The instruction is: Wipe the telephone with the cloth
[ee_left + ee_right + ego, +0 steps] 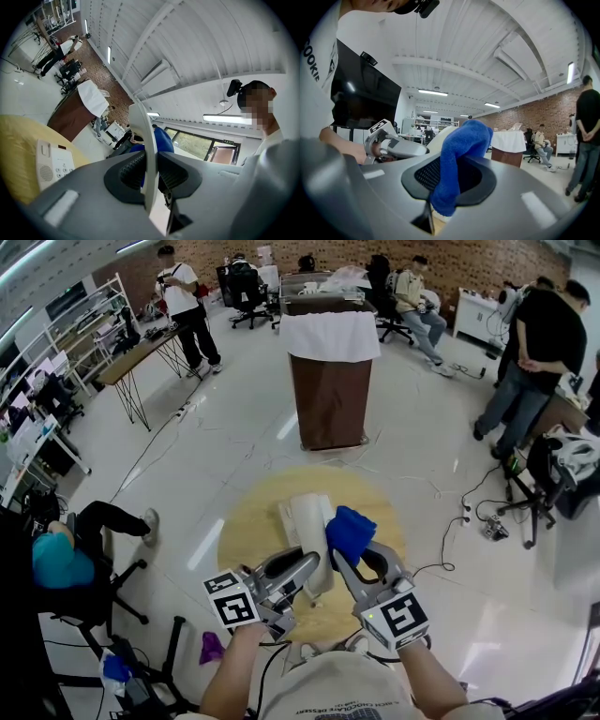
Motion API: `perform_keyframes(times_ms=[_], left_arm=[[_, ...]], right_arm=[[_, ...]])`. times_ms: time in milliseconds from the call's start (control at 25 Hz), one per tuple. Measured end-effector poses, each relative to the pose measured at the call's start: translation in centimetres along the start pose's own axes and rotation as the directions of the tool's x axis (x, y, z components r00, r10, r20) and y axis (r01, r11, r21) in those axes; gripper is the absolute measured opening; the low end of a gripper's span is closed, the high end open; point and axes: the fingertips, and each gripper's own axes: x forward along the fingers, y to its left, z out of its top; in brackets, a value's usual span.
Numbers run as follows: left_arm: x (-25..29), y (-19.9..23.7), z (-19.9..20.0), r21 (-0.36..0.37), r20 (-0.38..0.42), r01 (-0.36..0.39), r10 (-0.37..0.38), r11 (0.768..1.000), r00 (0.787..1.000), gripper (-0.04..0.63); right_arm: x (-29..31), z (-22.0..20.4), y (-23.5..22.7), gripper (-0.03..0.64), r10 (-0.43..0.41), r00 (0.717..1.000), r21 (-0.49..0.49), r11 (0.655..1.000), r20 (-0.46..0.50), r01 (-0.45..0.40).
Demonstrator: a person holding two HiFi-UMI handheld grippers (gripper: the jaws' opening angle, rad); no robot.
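The white telephone base [292, 518] lies on the round wooden table [248, 531]; its keypad faces up [54, 164]. My left gripper [315, 568] is shut on the white handset [146, 154], which stands upright between the jaws, lifted off the base. My right gripper [345, 554] is shut on a blue cloth [458, 152], bunched and sticking out above the jaws. The blue cloth [350, 532] sits right beside the handset [319, 549], at its upper part; whether they touch I cannot tell. In the right gripper view the left gripper [396, 146] is close on the left.
A brown podium [330, 395] draped in white stands on the floor beyond the table. Several people stand or sit around the room. An office chair [98, 592] with a seated person is at the left. Cables [473, 507] run across the floor at the right.
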Motion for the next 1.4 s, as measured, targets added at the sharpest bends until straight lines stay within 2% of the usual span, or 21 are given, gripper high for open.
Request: perform_keyframes(times_ms=[560, 800, 1120, 1400], left_arm=[[0.9, -0.9, -1.3, 0.013, -0.045, 0.016, -0.015, 1.000, 0.999, 0.075], [1.3, -1.2, -1.7, 0.028, -0.066, 0.027, -0.025, 0.999, 0.998, 0.077], [2.0, -1.1, -3.0, 0.078, -0.122, 0.007, 0.003, 0.997, 0.993, 0.075], [2.3, -0.4, -4.2, 0.131, -0.185, -0.039, 0.064, 0.991, 0.981, 0.075]], right_arm=[[2.8, 5.0, -3.5, 0.072, -0.013, 0.998, -0.078, 0.997, 0.062, 0.018], [4.4, 6.9, -5.1, 0.072, 0.005, 0.997, -0.058, 0.998, 0.081, -0.001], [6.3, 9.0, -5.3, 0.072, 0.024, 0.996, -0.113, 0.993, 0.089, -0.013], [6.7, 10.3, -2.8, 0.072, 0.075, 0.994, -0.144, 0.988, 0.080, -0.063]])
